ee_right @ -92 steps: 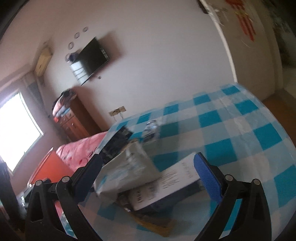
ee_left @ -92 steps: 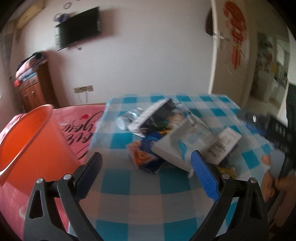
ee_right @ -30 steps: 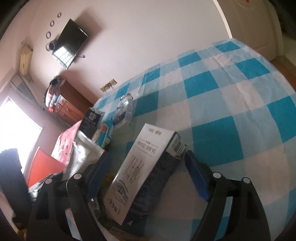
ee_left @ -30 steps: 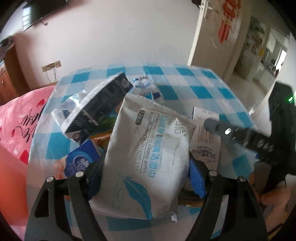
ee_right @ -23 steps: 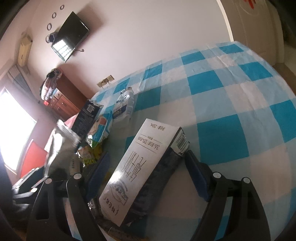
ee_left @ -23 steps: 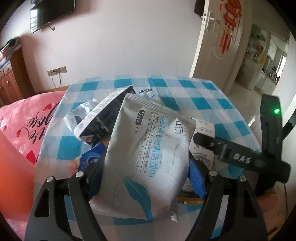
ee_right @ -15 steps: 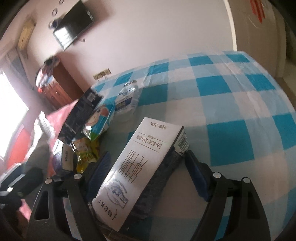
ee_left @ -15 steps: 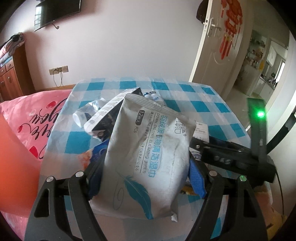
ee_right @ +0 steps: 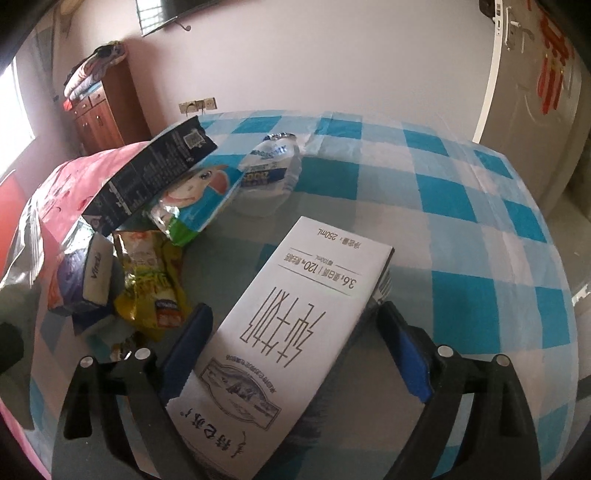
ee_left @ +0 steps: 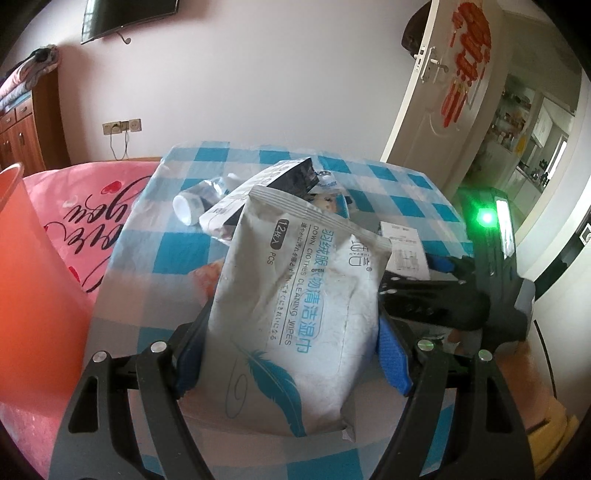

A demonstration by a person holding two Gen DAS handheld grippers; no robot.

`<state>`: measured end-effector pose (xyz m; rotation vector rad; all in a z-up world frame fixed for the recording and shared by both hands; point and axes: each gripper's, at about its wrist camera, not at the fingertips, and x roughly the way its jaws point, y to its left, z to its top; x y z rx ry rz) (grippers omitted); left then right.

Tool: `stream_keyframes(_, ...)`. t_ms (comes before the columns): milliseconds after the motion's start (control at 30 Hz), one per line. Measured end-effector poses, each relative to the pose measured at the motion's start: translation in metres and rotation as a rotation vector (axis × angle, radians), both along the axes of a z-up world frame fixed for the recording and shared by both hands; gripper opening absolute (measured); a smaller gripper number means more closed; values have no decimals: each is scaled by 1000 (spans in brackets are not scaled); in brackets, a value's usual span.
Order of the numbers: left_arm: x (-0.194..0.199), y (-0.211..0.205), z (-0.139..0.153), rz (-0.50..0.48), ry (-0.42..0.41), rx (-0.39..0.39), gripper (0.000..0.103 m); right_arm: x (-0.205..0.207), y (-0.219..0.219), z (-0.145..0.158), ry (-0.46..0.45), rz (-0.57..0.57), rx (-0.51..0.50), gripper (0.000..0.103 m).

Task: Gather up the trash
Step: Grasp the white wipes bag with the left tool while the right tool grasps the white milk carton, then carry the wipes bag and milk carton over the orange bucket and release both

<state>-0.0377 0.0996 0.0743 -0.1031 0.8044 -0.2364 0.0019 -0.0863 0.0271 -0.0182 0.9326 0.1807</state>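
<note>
Table (ee_right: 461,184) w/ a blue-and-white checked cloth fills both views; behind it a plain pale wall w/ a dark flat TV (ee_left: 125,14), a row of wall sockets (ee_left: 122,127), a brown wooden dresser (ee_right: 103,110) stacked w/ folded bedding at left, and a white door (ee_left: 436,92) w/ red hangings at right, open to another room. Beside the table on the left: a pink bed cover w/ black script (ee_left: 88,210) and an orange plastic bin (ee_left: 33,280). Left gripper (ee_left: 291,350): fingers clamped on a grey-white soft wipes pack w/ blue feather print (ee_left: 299,295), held up off the table, upright. Right gripper (ee_right: 295,354): fingers opening, straddling a white rectangular milk carton w/ black print (ee_right: 295,350), which lies flat on the cloth; right pad clear of it, left pad close, contact unclear. Rest of the trash sits in a pile at the table's left part: black snack bag (ee_right: 147,177), crushed clear plastic bottle (ee_right: 273,170), yellow foil wrapper (ee_right: 151,284), blue-white tissue packet (ee_right: 92,280).
</note>
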Motion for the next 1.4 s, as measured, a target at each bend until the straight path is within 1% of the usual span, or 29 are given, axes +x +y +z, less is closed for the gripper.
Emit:
stream_keyframes(100, -3, 7, -2, 8, -7, -13, 78, -1, -9, 2, 0, -18, -42, 90)
stream_keyframes(200, -5, 12, -4, 16, -8, -29, 78, -2, -23, 4, 6, -22, -108, 90)
stream_keyframes(233, -5, 13, -5, 16, -7, -32, 78, -2, -31, 6, 7, -44, -137, 90)
stream_keyframes(267, -6, 14, -6, 16, -7, -38, 78, -2, -39, 8, 12, -70, -143, 90)
stream_keyframes(300, -7, 14, -7, 16, -8, -41, 78, -3, -49, 11, 24, -95, -118, 90)
stream_keyframes(400, -7, 14, -8, 17, -10, -50, 78, -8, -69, 14, 55, -144, 3, 90)
stream_keyframes(467, -7, 15, -8, 19, -13, -53, 78, -12, -71, 15, 46, -163, 16, 90)
stream_keyframes(567, -10, 16, -7, 24, -21, -50, 79, -18, -67, 16, 17, -174, -2, 90)
stream_keyframes(600, -10, 16, -7, 22, -21, -44, 79, -18, -64, 16, 12, -173, -5, 88)
stream_keyframes(667, -12, 15, -7, 21, -21, -31, 79, -20, -57, 16, -5, -164, -22, 76)
stream_keyframes(700, -13, 15, -7, 21, -24, -25, 79, -21, -54, 15, -13, -162, -38, 74)
stream_keyframes(800, -18, 15, -3, 18, -41, -17, 79, -22, -50, 10, -15, -156, -47, 60)
stream_keyframes(900, -24, 16, 0, 36, -62, 15, 79, -25, -50, 8, -38, -159, -51, 59)
stream_keyframes(1067, -32, 22, 5, 54, -85, 16, 79, -33, -60, 11, -76, -171, 3, 59)
stream_keyframes(1200, -37, 28, 11, 70, -102, 9, 79, -41, -67, 25, -121, -181, 42, 59)
stream_keyframes(1400, -48, 32, 23, 76, -137, -4, 79, -55, -73, 54, -174, -186, 126, 59)
